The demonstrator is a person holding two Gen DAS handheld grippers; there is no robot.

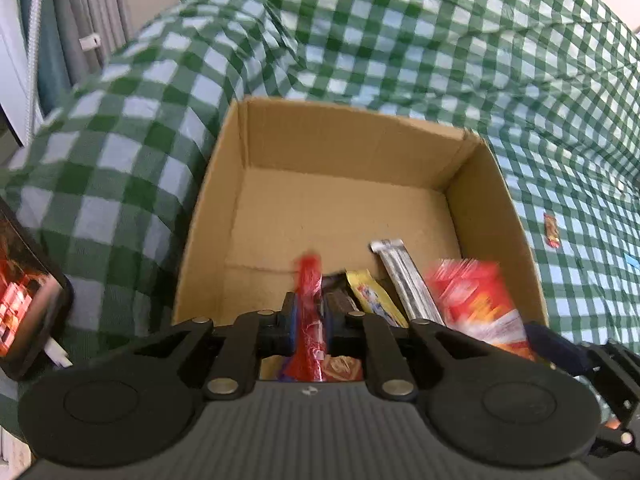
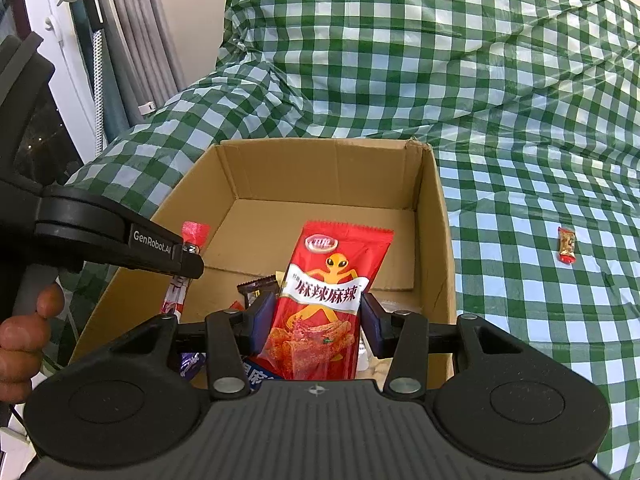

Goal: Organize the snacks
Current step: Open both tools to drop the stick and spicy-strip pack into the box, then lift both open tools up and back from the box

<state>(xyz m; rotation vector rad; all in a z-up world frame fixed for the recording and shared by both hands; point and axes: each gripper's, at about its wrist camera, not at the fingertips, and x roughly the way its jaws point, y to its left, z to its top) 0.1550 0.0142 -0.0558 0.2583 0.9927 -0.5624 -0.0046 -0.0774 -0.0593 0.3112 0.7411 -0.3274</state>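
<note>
An open cardboard box (image 1: 344, 152) (image 2: 328, 168) sits on the green checked cloth. My left gripper (image 1: 310, 316) is shut on a thin red stick snack (image 1: 311, 304), held upright over the box's near edge; it also shows in the right wrist view (image 2: 188, 256). My right gripper (image 2: 316, 320) is shut on a red spicy-strip packet (image 2: 324, 300) with an orange alien figure, over the box's near right part; it appears blurred in the left wrist view (image 1: 476, 304). In the box lie a yellow packet (image 1: 372, 296), a silver bar (image 1: 404, 276) and a dark wrapper (image 2: 256, 286).
A small red-gold wrapped candy (image 1: 551, 230) (image 2: 567, 246) lies on the cloth (image 2: 520, 200) right of the box. A phone with a lit screen (image 1: 24, 300) lies at the left. Curtains (image 2: 132, 40) hang at the back left. The cloth rises in folds behind the box.
</note>
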